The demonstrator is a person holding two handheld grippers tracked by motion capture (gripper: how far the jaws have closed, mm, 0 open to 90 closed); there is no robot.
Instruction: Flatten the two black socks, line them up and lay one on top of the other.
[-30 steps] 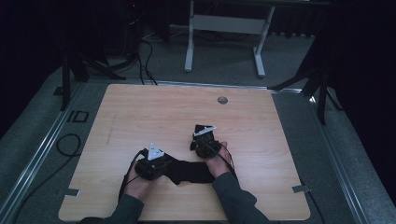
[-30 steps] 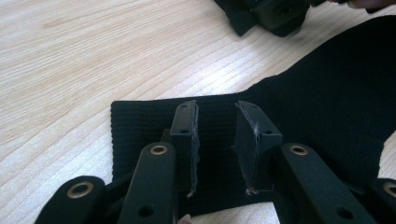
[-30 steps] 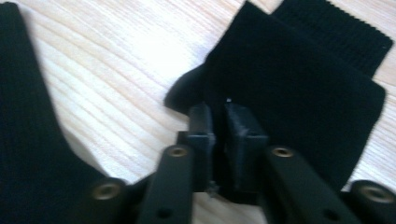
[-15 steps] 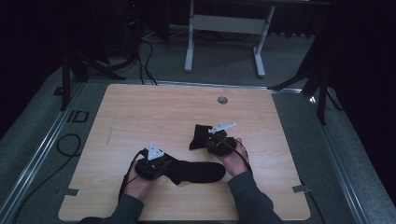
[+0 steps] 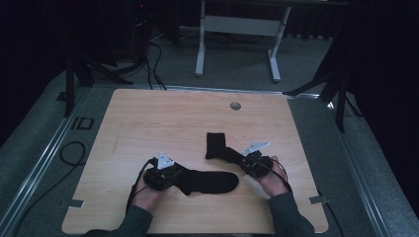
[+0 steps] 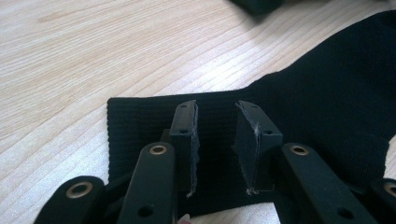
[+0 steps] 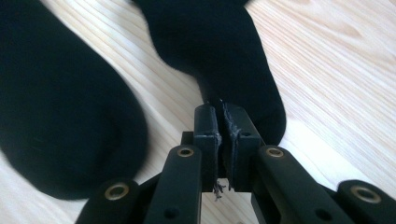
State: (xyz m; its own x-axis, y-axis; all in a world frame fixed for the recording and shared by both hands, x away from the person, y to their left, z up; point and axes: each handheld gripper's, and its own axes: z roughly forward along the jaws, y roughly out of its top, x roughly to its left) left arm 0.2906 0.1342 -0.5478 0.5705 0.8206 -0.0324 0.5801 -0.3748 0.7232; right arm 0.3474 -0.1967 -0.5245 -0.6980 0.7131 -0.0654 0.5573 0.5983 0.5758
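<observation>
Two black socks lie on the wooden table (image 5: 148,118). The near sock (image 5: 210,181) lies flat along the front edge. My left gripper (image 5: 178,177) sits over its ribbed cuff (image 6: 140,116). In the left gripper view my left gripper (image 6: 215,114) is open, and flat cuff fabric shows in the gap between the pads. The second sock (image 5: 216,144) runs from mid-table towards the right. My right gripper (image 5: 238,158) is shut on its near end. In the right gripper view my right gripper (image 7: 220,109) pinches that sock (image 7: 219,46), and the near sock (image 7: 60,116) lies at the left.
A round metal grommet (image 5: 235,105) sits in the table's far middle. Tape tabs (image 5: 73,203) mark the front corners. Beyond the table a white desk frame (image 5: 237,24) stands on the grey floor, with cables (image 5: 153,54) at the back left.
My right hand has moved to the right, dragging the second sock's end with it and drawing that sock away from the near one. The left hand has stayed on the cuff.
</observation>
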